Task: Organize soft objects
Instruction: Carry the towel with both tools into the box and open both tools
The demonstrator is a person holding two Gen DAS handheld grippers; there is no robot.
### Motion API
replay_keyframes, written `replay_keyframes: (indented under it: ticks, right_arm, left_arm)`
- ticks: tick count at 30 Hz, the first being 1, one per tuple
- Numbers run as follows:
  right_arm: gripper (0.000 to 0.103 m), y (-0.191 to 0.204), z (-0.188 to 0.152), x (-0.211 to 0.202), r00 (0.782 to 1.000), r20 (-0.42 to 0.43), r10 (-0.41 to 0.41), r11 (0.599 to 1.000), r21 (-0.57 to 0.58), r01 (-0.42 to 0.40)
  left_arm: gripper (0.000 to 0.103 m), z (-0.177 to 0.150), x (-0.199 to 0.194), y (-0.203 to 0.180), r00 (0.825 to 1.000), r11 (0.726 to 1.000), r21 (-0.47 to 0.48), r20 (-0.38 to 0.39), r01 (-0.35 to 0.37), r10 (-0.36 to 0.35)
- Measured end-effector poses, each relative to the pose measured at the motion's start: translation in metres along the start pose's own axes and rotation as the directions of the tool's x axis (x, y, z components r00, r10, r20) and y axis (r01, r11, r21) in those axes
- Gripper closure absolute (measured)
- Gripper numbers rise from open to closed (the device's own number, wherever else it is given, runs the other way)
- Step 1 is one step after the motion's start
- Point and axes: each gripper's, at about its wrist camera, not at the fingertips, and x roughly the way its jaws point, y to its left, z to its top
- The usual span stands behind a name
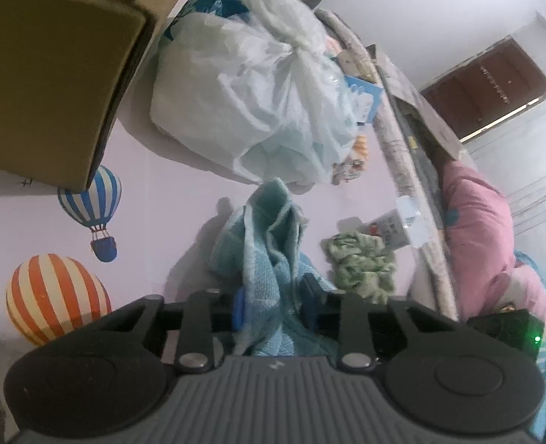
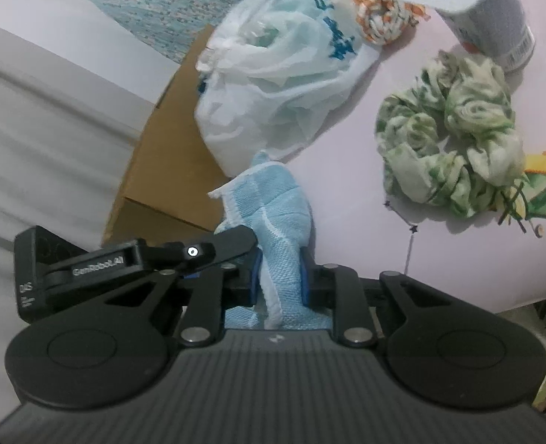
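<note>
Starting at our left, the cardboard box stands open-mouthed beside the work, likely the place the soft things are bound for. Next to it sits the knotted plastic bag, pushed back on the pink table so the middle stays free. In that middle we hold the blue cloth: our left gripper has its jaws drawn in around a bunched fold, the fabric standing up between the blue pads, though we cannot tell how firmly they press. Our right gripper is pressed tight on another part of the same cloth, pinching a thick fold so it rises above the fingers. Gripping it at two places, we judge, lets us pull it straight for folding, or lift it without it slumping. Further right lies the green scrunchie, loose on the table and apart from the cloth, waiting its turn, and behind it an orange scrunchie near the bag.
</note>
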Motion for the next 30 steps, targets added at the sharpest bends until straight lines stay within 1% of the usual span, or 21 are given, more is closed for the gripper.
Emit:
replay_keyframes:
  ticks: [4,9,13,16,18,20,22,23,27,29,30]
  right_arm:
    - [0.084,0.023,0.002,-0.015,0.999,0.024,0.027,0.998,-0.053,-0.025]
    - [0.085,0.068,0.015,-0.021,0.996,0.038,0.086,0.984,-0.157,-0.079]
    - [0.085,0.113,0.034,-0.012,0.992,0.025,0.123,0.959,-0.26,-0.112]
    - [0.085,0.153,0.053,0.004,0.989,0.001,0.145,0.931,-0.339,-0.136]
    - [0.084,0.176,0.067,0.02,0.989,-0.021,0.15,0.916,-0.374,-0.147]
    - [0.085,0.198,0.083,0.04,0.989,-0.047,0.139,0.904,-0.402,-0.146]
    - [0.085,0.215,0.097,0.061,0.99,-0.071,0.118,0.898,-0.417,-0.137]
    - [0.085,0.224,0.105,0.076,0.992,-0.08,0.095,0.897,-0.426,-0.12]
    - [0.085,0.255,0.123,0.131,0.996,-0.089,-0.009,0.883,-0.468,-0.034]
    - [0.085,0.263,0.126,0.156,0.995,-0.09,-0.053,0.889,-0.458,0.006]
    - [0.085,0.265,0.126,0.17,0.993,-0.087,-0.076,0.898,-0.439,0.031]
  left_arm:
    - [0.073,0.002,-0.026,-0.013,0.999,0.999,0.028,0.043,0.016,-0.018]
    - [0.073,0.011,-0.073,-0.026,0.989,0.998,0.067,0.145,0.011,-0.021]
    - [0.073,0.025,-0.115,-0.029,0.97,0.996,0.083,0.244,-0.012,-0.009]
    - [0.072,0.043,-0.143,-0.026,0.948,0.995,0.087,0.317,-0.041,0.012]
    - [0.072,0.057,-0.157,-0.021,0.936,0.995,0.073,0.351,-0.061,0.031]
    - [0.072,0.075,-0.166,-0.014,0.924,0.995,0.056,0.376,-0.087,0.06]
    - [0.072,0.096,-0.168,-0.007,0.919,0.994,0.036,0.386,-0.103,0.081]
    - [0.072,0.11,-0.167,0.0,0.92,0.994,0.018,0.382,-0.11,0.094]
    - [0.07,0.155,-0.16,0.034,0.934,0.992,-0.063,0.337,-0.105,0.121]
    - [0.07,0.18,-0.154,0.052,0.942,0.991,-0.081,0.309,-0.111,0.131]
    - [0.07,0.191,-0.151,0.061,0.945,0.987,-0.105,0.292,-0.12,0.145]
